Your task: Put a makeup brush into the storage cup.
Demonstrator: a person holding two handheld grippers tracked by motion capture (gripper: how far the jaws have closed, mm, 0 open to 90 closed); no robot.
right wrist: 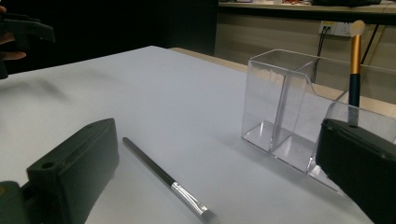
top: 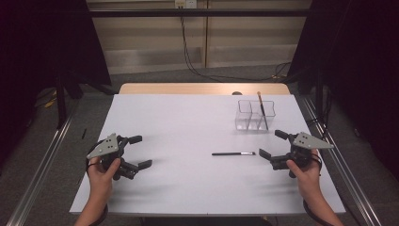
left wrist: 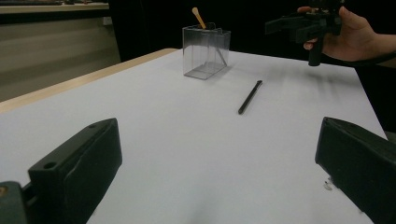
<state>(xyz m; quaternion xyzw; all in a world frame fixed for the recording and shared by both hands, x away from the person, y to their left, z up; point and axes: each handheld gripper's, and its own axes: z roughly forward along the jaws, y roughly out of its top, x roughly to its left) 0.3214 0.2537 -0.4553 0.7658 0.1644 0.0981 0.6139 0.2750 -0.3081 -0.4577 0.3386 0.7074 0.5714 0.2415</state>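
My right tongs [top: 272, 149] hang with jaws spread wide and nothing between them, just above the white desk [top: 188, 132], and close ahead of them lies the slim black makeup brush with a silver ferrule [top: 234, 153], flat on the desk with its bristle end toward me. My left tongs [top: 136, 151] sit well apart at the other side, equally wide open and empty, so I judge this pick-up falls to the right one. To do it well, I should lower the right tongs until the jaws straddle the thin handle across its length, not along it, and close near the middle of the handle so the brush does not tip or roll away. The handle is narrow and lies flush, so the jaw tips must come almost to the surface before closing. Farther off stands the clear plastic two-compartment holder [top: 244, 115], already carrying a gold-and-dark-handled brush [top: 261, 109] leaning in its right compartment; once lifted, I would bring my brush upright over a compartment there.
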